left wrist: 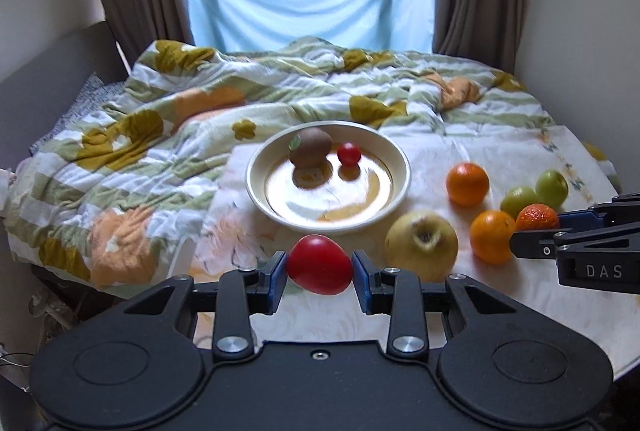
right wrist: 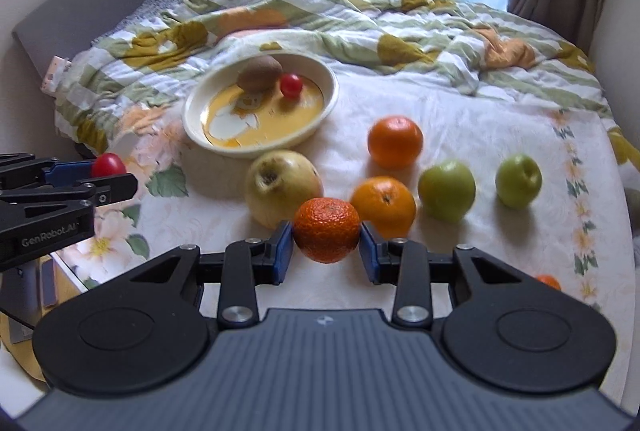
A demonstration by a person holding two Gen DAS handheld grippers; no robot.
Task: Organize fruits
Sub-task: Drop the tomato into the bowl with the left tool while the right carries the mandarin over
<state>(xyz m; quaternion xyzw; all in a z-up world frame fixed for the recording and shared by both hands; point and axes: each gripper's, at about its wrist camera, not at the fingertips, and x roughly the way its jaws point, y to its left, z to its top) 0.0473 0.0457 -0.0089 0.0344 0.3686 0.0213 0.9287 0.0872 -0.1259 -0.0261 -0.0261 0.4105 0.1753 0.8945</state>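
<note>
Nearest us, our left gripper [left wrist: 319, 265] clamps a glossy, smooth red tomato [left wrist: 319, 264] between its blue pads, lifted clear of the floral cloth [left wrist: 500, 147]. Our right gripper [right wrist: 327, 242] squeezes a deep orange, pebbly mandarin [right wrist: 327, 230], also off the cloth. Beyond them the cream bowl [left wrist: 400, 167] holds a fuzzy brown kiwi [left wrist: 311, 147] touching a small red cherry tomato [left wrist: 348, 154].

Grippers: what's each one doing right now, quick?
Left gripper: shut on a smooth red tomato.
Right gripper: shut on a bumpy orange mandarin.
</note>
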